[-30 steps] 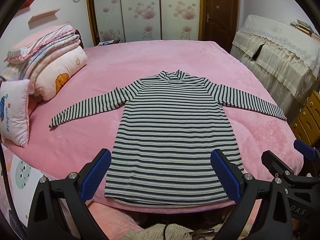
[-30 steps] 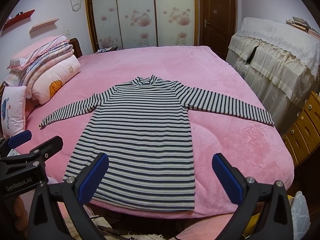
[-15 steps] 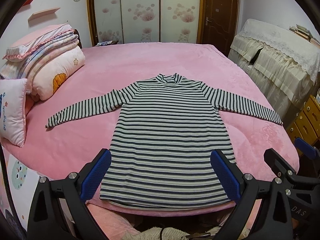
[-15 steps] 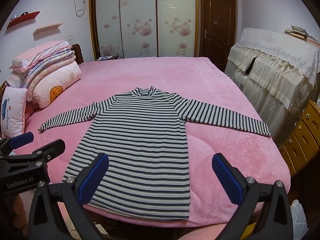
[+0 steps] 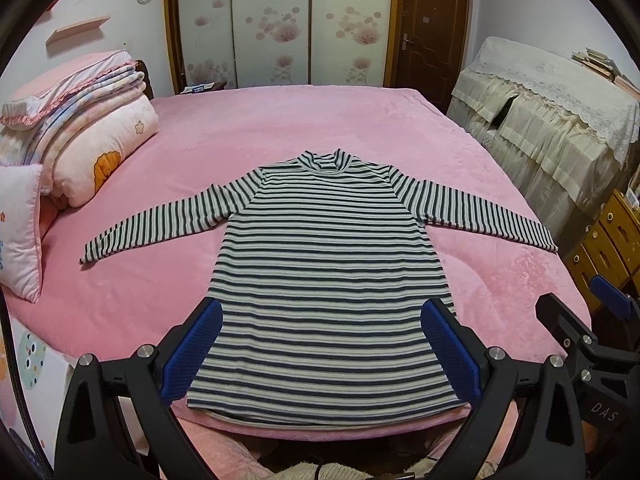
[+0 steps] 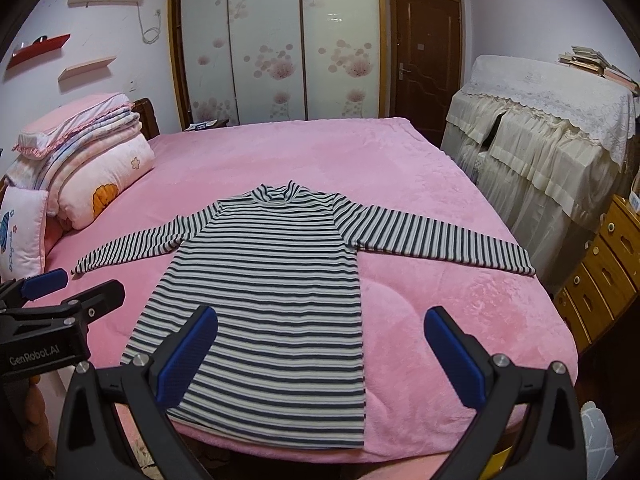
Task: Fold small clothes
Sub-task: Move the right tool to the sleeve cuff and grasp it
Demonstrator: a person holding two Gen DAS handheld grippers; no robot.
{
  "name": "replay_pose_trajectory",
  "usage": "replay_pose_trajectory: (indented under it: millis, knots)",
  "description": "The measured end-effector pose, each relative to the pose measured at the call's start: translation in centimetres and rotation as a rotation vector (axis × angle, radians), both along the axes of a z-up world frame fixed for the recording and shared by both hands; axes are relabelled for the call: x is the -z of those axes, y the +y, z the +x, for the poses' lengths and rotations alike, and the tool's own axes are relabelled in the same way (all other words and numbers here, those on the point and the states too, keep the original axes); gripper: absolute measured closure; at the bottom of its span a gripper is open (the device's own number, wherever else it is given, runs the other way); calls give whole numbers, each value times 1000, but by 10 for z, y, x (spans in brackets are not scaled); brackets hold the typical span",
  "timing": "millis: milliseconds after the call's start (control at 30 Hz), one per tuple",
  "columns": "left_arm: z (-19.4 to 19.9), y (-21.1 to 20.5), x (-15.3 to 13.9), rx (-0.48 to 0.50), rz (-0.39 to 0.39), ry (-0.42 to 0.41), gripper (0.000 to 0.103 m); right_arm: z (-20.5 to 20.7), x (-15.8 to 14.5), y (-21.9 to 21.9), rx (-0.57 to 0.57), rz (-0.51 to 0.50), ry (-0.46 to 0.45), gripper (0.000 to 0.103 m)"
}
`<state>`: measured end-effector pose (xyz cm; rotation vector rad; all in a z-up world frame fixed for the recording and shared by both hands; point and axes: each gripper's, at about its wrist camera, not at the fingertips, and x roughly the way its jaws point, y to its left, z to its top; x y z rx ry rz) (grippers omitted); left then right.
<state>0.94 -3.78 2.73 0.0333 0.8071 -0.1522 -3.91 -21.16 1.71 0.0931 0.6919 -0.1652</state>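
Observation:
A black-and-white striped long-sleeved top point(image 5: 328, 280) lies flat on the pink bed point(image 5: 280, 128), collar away from me, both sleeves spread out sideways, hem at the near edge. It also shows in the right wrist view point(image 6: 272, 280). My left gripper point(image 5: 320, 348) is open and empty, held above the hem. My right gripper point(image 6: 320, 352) is open and empty, above the hem's right corner and the bed. Each gripper shows at the edge of the other's view: the right one point(image 5: 600, 340), the left one point(image 6: 52, 312).
Folded quilts point(image 5: 92, 136) and a pillow point(image 5: 20, 232) are stacked at the bed's left. A cloth-covered cabinet point(image 5: 560, 128) and wooden drawers point(image 5: 612, 240) stand right of the bed. Wardrobe doors point(image 5: 280, 20) and a brown door point(image 5: 432, 28) are behind.
Both grippers have risen and drawn back a little from the bed, so the top looks smaller and lower in both views. The top has not moved. Both grippers stay open.

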Motion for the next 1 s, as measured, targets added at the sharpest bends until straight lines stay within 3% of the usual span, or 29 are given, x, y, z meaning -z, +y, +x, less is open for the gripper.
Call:
replay_pose_trajectory:
  millis: [367, 567, 667, 800, 1000]
  knots:
    - [23, -48, -8, 85, 31, -36, 4, -5, 2, -58, 94, 21, -34, 0]
    - [55, -90, -10, 150, -10, -62, 4, -7, 6, -114, 237, -32, -51, 1]
    - [77, -118, -7, 173, 7, -78, 4, -4, 10, -151, 304, -45, -48, 8]
    - [106, -155, 4, 187, 62, -103, 4, 5, 23, -204, 346, 21, -20, 25]
    - [165, -212, 32, 221, 83, -91, 4, 36, 52, -289, 408, 97, 39, 26]
